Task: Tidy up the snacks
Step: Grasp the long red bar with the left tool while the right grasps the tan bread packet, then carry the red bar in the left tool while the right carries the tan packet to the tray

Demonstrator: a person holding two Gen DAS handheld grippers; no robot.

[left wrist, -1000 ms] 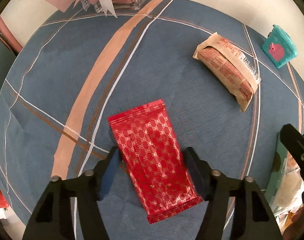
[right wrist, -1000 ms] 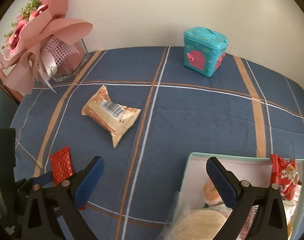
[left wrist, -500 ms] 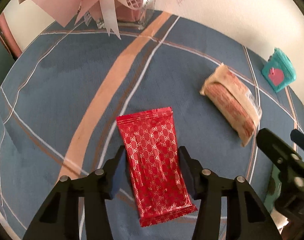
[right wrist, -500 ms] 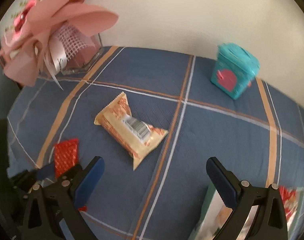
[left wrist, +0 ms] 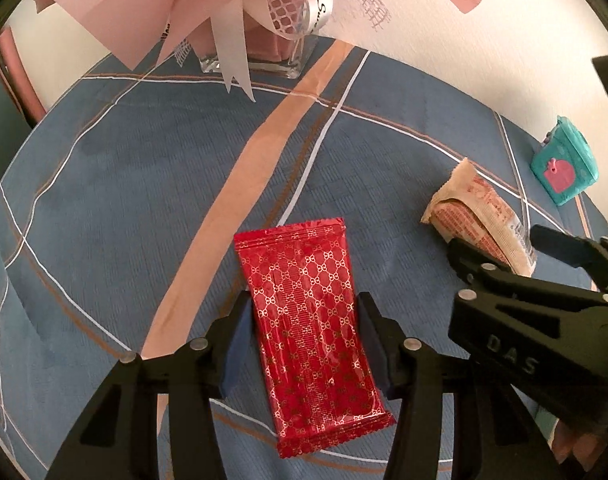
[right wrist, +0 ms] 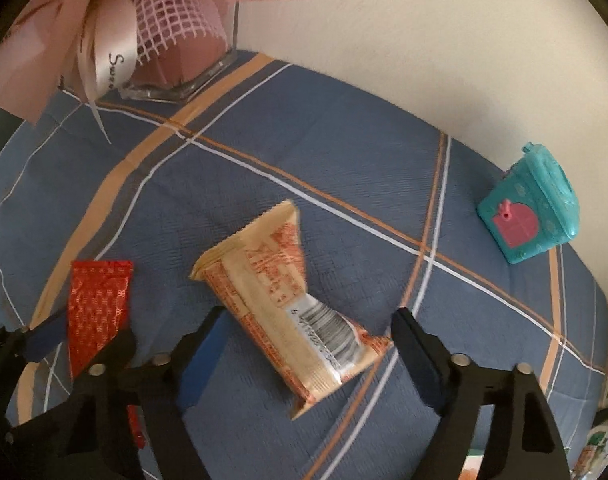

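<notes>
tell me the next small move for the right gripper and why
Probably finish closing on the tan snack packet. The right gripper has just been closing, its jaws already straddle the packet's near end, but gaps still show at both pads, so nothing is held yet.

The red packet [left wrist: 310,332] carries a gold lattice print. The tan wrapper [right wrist: 288,300] has orange printing. The blue cloth [left wrist: 124,184] bears orange and white stripes.
</notes>
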